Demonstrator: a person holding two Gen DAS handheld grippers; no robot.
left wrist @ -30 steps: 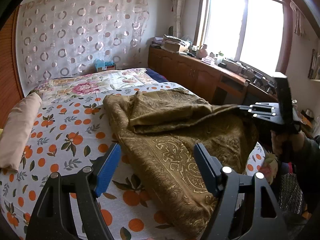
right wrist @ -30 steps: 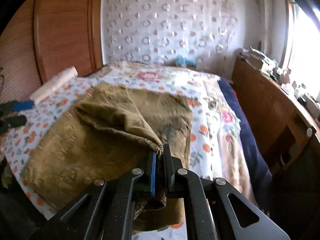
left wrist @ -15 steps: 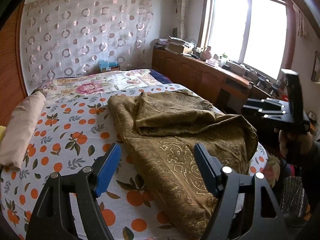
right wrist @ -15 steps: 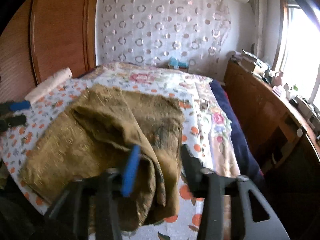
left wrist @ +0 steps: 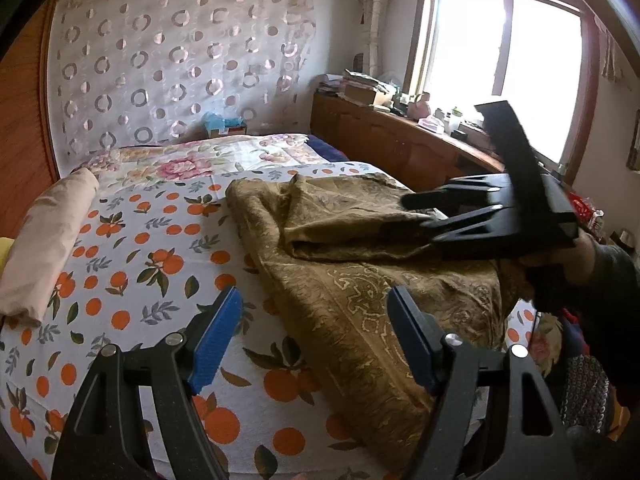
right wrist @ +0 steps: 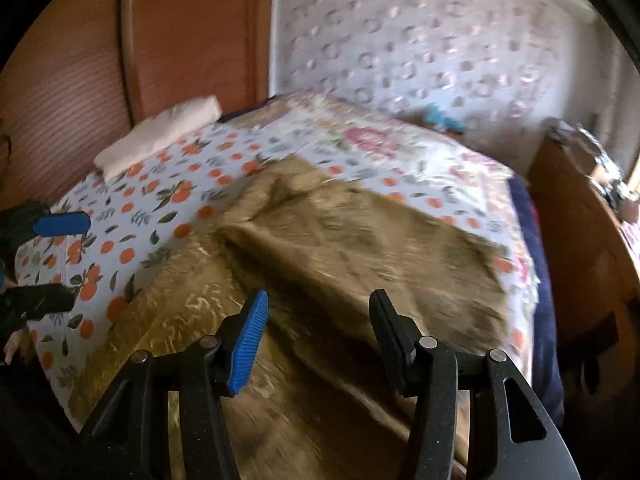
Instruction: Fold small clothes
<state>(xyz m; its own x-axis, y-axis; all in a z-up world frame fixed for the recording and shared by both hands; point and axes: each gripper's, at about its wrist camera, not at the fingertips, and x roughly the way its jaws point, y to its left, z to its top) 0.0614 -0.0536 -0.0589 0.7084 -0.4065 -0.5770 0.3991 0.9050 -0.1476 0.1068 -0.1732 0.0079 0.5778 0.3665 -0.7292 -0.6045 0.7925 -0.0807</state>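
A large olive-gold patterned cloth (left wrist: pixel 360 280) (right wrist: pixel 360 240) lies on the bed, its far part folded over into a thick layer. My left gripper (left wrist: pixel 314 296) is open at the near edge of the bed, over the orange-print sheet and the cloth's left border, with nothing between its fingers. In the right wrist view it shows at the left edge (right wrist: pixel 68 260). My right gripper (right wrist: pixel 319 298) is open above the cloth, nothing between its pads. From the left wrist view it (left wrist: pixel 416 212) hangs over the cloth's right side, held by a hand (left wrist: pixel 560 256).
The orange-print sheet (left wrist: pixel 140 260) covers the bed. A rolled beige pillow (left wrist: pixel 48 240) (right wrist: pixel 160 136) lies along its left side. A wooden cabinet (left wrist: pixel 400 144) (right wrist: pixel 580 220) cluttered with items runs under the window on the right. A wooden wardrobe (right wrist: pixel 180 40) stands behind the pillow.
My right gripper opened and let go of the cloth's folded edge, which now rests on the bed. It then swung sideways over the cloth. The left gripper stayed put.
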